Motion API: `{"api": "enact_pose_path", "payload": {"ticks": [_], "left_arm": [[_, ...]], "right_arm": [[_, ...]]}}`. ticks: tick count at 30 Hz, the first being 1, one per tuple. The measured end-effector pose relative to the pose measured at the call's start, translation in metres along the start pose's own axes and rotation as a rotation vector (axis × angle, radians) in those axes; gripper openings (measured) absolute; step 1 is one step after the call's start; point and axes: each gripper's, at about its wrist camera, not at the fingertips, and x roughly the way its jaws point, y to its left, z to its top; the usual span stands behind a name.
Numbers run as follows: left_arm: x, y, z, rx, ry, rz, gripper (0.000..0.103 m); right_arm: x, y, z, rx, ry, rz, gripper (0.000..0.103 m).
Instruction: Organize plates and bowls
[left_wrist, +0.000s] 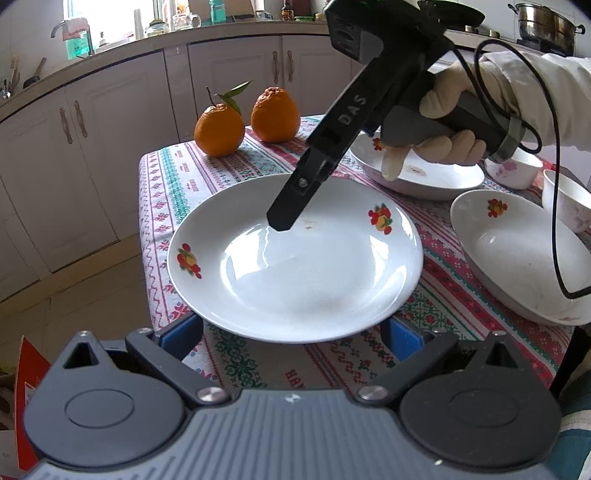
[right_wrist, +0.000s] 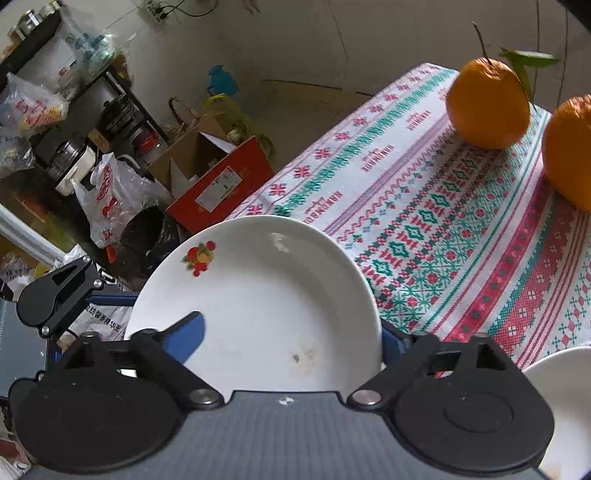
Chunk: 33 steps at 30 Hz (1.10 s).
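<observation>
A white plate with fruit prints (left_wrist: 295, 258) is held above the patterned tablecloth (left_wrist: 177, 184). My left gripper (left_wrist: 291, 334) has its blue fingers (left_wrist: 402, 338) wide apart under the plate's near rim. My right gripper (left_wrist: 284, 218) comes from the upper right, one finger on top of the plate's far side. In the right wrist view the plate (right_wrist: 258, 295) lies between my right gripper's blue fingers (right_wrist: 192, 332), one above and one below the rim; the gripper (right_wrist: 291, 347) is shut on it.
Two more fruit-print plates (left_wrist: 517, 258) (left_wrist: 424, 177) and two small floral bowls (left_wrist: 513, 171) (left_wrist: 565, 203) sit on the table's right side. Two oranges (left_wrist: 218, 129) (left_wrist: 275, 114) stand at the far edge. Boxes and bags (right_wrist: 218, 177) crowd the floor left of the table.
</observation>
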Motion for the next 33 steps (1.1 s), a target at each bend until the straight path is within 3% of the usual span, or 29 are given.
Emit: {"api": "enact_pose_path", "payload": {"ticks": [5, 13, 21, 33], "left_arm": [[-0.016, -0.003, -0.002, -0.019, -0.009, 0.017, 0.102], [-0.050, -0.028, -0.004, -0.056, -0.048, 0.072, 0.102], [-0.070, -0.071, -0.011, -0.050, -0.078, 0.060, 0.102], [-0.067, -0.132, -0.010, -0.012, -0.100, 0.023, 0.102]], "right_arm": [[-0.017, 0.010, -0.006, -0.027, -0.029, -0.047, 0.102], [-0.072, 0.040, -0.035, -0.058, -0.147, -0.107, 0.103], [-0.116, 0.069, -0.096, -0.057, -0.225, -0.166, 0.103], [-0.149, 0.089, -0.188, -0.029, -0.267, -0.355, 0.103]]}}
